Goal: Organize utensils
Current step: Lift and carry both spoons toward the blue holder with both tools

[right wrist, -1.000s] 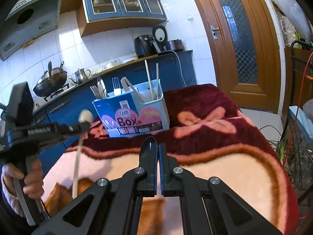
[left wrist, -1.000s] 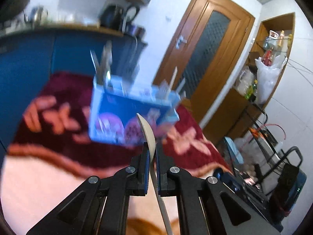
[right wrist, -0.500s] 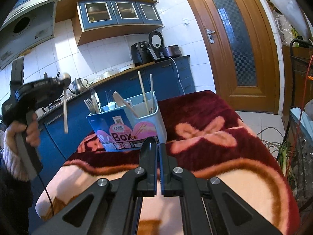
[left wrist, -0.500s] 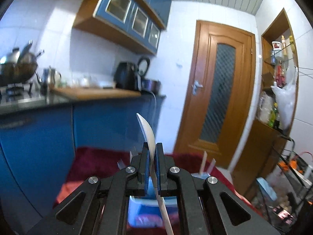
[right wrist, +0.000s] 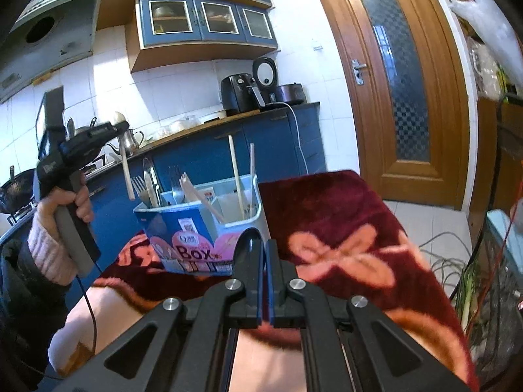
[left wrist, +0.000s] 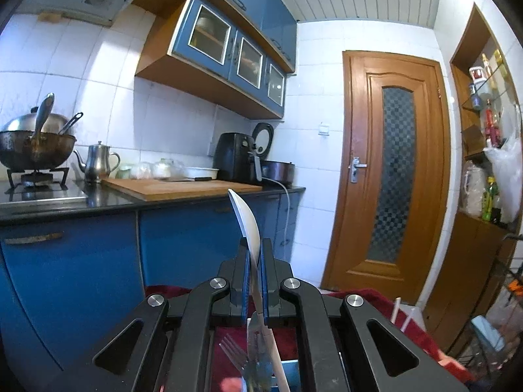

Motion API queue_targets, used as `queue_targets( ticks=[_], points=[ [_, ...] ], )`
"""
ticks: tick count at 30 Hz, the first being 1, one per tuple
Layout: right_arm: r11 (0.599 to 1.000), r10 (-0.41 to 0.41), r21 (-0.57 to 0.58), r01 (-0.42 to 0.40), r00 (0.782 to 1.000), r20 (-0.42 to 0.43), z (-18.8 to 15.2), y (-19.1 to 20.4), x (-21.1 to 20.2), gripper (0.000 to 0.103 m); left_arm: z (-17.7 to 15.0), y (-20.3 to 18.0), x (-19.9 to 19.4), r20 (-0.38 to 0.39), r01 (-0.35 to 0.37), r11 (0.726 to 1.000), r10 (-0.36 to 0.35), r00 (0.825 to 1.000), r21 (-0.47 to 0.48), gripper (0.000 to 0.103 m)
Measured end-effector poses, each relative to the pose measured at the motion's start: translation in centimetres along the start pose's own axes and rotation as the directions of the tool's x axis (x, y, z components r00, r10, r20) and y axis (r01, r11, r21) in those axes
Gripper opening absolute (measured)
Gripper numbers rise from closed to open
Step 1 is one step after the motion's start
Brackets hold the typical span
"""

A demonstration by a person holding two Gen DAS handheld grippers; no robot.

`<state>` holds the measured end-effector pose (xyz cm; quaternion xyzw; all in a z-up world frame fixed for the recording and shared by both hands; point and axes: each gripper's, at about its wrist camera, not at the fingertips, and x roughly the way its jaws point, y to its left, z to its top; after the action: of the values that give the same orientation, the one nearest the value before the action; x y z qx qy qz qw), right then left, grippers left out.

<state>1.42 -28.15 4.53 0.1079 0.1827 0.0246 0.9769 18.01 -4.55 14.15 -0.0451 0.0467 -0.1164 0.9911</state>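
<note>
My left gripper is shut on a white spoon, bowl up, handle hanging down. In the right wrist view the spoon hangs upright from the left gripper, above and just left of the utensil box. The box is blue and white, marked "Box", and holds forks, a knife, a wooden spatula and chopsticks. Fork tines show under the left gripper. My right gripper is shut on a black spoon, low in front of the box.
The box stands on a table covered with a maroon and pink flowered blanket. Behind it is a blue kitchen counter with a wok, kettle, cutting board and air fryer. A wooden door is at right, with cables on the floor.
My left gripper has risen with the white spoon and moved over toward the box's left end, tilting level. My right gripper has edged closer to the box.
</note>
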Motion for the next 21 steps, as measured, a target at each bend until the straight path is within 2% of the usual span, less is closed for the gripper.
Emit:
queue_targets(
  ticks=[6,17,21],
  points=[
    [0.998,-0.024,-0.049,0.027,0.998,0.055,2.6,0.8,1.3,0.003,-1.8,-0.3,0.9,0.011,-0.035,0.999,0.034,0.999,0.036,0.005],
    [0.999,-0.024,-0.029,0.03,0.985,0.169,7.4,-0.2,6.8,0.003,-3.9,0.0,1.9,-0.02,-0.029,0.999,0.03,0.999,0.04,0.005],
    [0.999,-0.009,-0.042,0.018,0.979,0.205,8.1,0.5,8.8,0.003,-4.1,0.3,2.2,-0.028,-0.025,0.999,0.026,0.999,0.03,0.005]
  ],
)
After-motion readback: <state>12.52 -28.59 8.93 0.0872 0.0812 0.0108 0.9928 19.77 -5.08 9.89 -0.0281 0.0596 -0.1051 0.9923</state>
